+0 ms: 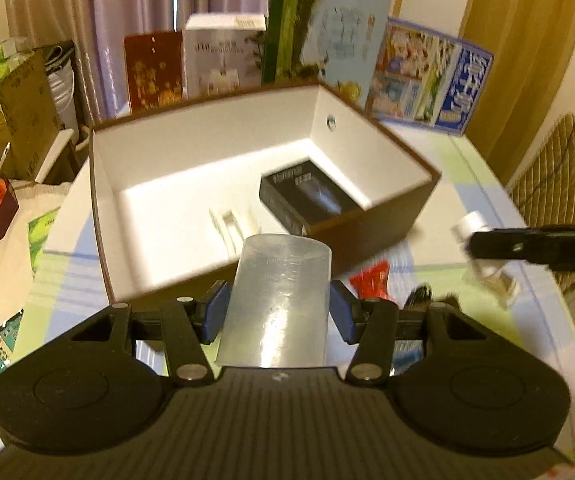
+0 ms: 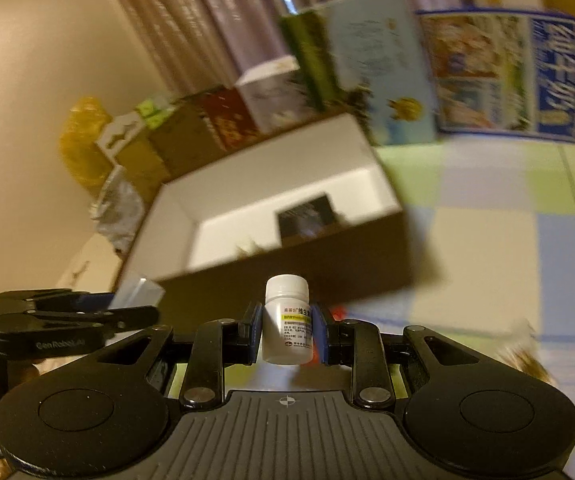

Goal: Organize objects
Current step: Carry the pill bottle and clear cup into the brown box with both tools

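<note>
My left gripper (image 1: pixel 277 312) is shut on a clear plastic measuring cup (image 1: pixel 277 300), held over the near wall of a brown box with a white inside (image 1: pixel 191 168). In the box lie a black packet (image 1: pixel 307 196) and a small white piece (image 1: pixel 229 224). My right gripper (image 2: pixel 287 330) is shut on a small white pill bottle (image 2: pixel 287 320) with a white cap, just in front of the brown box (image 2: pixel 287 280). From the left wrist view the right gripper (image 1: pixel 483 246) shows at the right edge with the bottle (image 1: pixel 473 226). The left gripper (image 2: pixel 127 304) with the cup (image 2: pixel 137 292) appears at the left of the right wrist view.
Several books and cartons (image 1: pixel 327 44) stand upright behind the box. A red wrapper (image 1: pixel 369 280) and a small snack packet (image 1: pixel 503 286) lie on the checked tablecloth (image 1: pixel 483 168) to the box's right. Cardboard boxes (image 1: pixel 11 116) are stacked beyond the table's left edge.
</note>
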`<state>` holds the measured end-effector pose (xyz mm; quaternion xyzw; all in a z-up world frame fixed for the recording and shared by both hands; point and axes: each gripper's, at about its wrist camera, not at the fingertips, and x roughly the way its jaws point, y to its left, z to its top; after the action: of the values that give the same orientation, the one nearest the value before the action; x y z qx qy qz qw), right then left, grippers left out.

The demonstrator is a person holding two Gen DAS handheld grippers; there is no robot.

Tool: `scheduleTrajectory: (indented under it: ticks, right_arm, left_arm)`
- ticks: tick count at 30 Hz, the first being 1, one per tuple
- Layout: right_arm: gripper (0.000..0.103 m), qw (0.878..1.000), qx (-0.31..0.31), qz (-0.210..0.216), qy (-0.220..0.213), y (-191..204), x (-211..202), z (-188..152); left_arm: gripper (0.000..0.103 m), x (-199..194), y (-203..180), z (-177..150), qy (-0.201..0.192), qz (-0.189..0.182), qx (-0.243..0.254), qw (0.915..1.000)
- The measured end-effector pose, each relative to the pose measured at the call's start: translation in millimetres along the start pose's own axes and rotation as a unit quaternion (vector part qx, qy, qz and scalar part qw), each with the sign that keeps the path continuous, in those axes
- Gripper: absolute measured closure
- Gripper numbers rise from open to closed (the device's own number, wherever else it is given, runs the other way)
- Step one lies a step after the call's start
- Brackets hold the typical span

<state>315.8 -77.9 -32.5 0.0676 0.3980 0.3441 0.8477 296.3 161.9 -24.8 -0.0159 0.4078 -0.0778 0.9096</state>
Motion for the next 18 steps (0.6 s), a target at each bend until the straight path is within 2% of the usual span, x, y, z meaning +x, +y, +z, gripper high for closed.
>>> scheduleTrajectory:
  ticks: [10,18]
  right_arm:
    - [0.079,0.998,-0.053,0.027,0.004,36,58,47]
    - [0.079,0.995,-0.086,0.023,0.043,43,108,71]
  left_arm:
    - [0.054,11,17,46,-0.023,0.032,-0.026,0.9989]
    - [0.054,41,43,73,-0.006,0.062,-0.067,0.9958]
